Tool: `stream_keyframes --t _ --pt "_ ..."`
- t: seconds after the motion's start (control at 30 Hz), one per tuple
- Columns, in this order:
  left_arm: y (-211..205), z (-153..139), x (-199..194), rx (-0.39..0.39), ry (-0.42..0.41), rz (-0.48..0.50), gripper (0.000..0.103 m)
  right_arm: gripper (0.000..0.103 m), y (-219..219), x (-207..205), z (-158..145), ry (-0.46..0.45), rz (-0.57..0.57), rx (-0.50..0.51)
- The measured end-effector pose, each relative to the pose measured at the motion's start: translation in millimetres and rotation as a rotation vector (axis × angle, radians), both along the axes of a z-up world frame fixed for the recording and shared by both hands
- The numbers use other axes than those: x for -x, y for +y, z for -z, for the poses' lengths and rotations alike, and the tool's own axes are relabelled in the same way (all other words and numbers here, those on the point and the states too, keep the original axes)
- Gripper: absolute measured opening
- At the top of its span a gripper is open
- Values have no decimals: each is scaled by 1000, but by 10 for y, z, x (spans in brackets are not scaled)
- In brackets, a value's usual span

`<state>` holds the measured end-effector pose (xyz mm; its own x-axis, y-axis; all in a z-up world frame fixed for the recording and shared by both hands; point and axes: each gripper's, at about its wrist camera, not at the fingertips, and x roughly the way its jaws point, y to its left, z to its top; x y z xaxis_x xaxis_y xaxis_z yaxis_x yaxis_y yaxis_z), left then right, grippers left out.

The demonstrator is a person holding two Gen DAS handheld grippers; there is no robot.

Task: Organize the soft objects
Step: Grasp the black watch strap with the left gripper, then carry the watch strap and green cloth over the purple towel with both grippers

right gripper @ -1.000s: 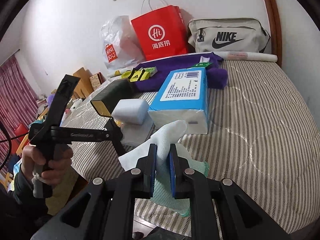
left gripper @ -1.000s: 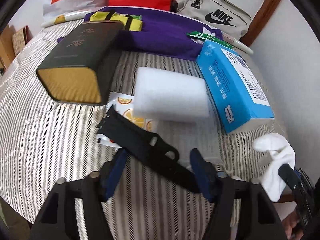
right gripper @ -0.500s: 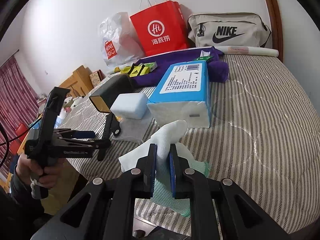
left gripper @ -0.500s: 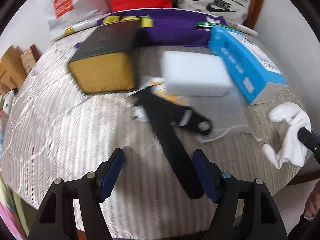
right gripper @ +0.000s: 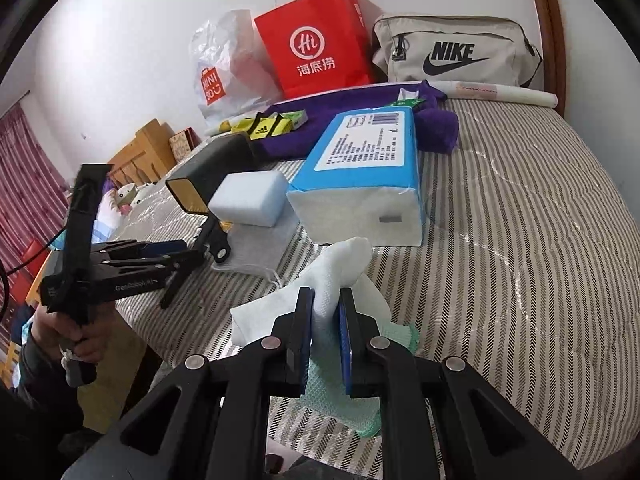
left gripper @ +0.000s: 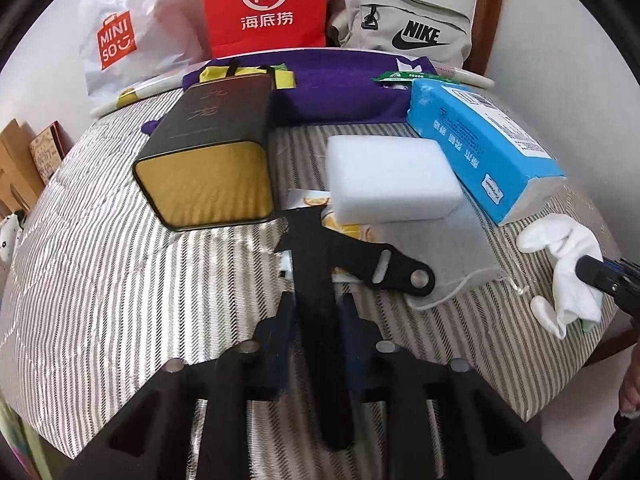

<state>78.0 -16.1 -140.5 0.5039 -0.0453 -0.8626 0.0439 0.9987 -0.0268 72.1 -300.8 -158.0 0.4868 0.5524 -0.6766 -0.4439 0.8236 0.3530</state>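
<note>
Striped grey-and-white bedspread [left gripper: 100, 300] against a white wall. Left wrist view: along the far edge, a white MINISO plastic bag [left gripper: 132, 48], a red paper bag [left gripper: 264, 4] and a beige Nike bag [left gripper: 400, 26]; in front of them a purple cloth [left gripper: 332, 88]. Nearer, a dark tin with a gold end [left gripper: 212, 156] lying on its side, a white foam block [left gripper: 390, 184] just beside it to the right, and a blue tissue pack [left gripper: 480, 144] touching the block's right side. Under the block, a printed orange-slice packet [left gripper: 316, 202] and a grey face mask [left gripper: 468, 264]. Black plastic strap piece [left gripper: 320, 280] lying on the bedspread, its long leg running between the fingers of the left gripper [left gripper: 316, 308]; jaws just closed narrow around that leg, pads blurred, contact likely but not sharp. At the right edge, a white sock [left gripper: 572, 268] pinched by the other tool. Right wrist view: same bedspread [right gripper: 520, 240], same bags behind, tissue pack [right gripper: 360, 184] centre. Right gripper [right gripper: 325, 304] clamped narrow on the white sock [right gripper: 340, 264], the sock standing up between the blue pads at the near edge of the bed, above a green mesh cloth [right gripper: 356, 412]. At left, a hand [right gripper: 76, 332] holding the left gripper [right gripper: 188, 258] over the black strap piece [right gripper: 214, 240].
</note>
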Motion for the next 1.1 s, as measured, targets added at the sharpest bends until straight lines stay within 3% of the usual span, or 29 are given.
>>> stream_keyframes --t 0.1,0.27,0.37,0.5,0.57,0.63,0.7,0.87,1.1 --pt "85 -7 7 55 -3 -3 20 16 10 -27 25 7 -3 -1" --pt "-10 22 -64 5 -15 20 22 19 77 -73 75 24 -11 4" --pt "-44 28 -70 -20 -21 21 22 31 145 -120 125 50 -19 -3" --pt "-14 23 -69 -8 -28 26 20 35 259 -168 220 72 -20 18" --pt "54 16 -75 38 -25 14 20 35 279 -171 235 63 -13 24" --pt "111 5 -72 77 -17 -4 20 34 303 -160 231 54 -11 38" --pt "164 -9 -51 104 -11 -15 20 12 305 -151 224 49 -6 50" --pt "268 -72 32 128 -17 -39 20 10 301 -41 131 15 -13 66" --pt "372 -265 107 158 -50 -55 20 10 141 79 -201 -32 13 4"
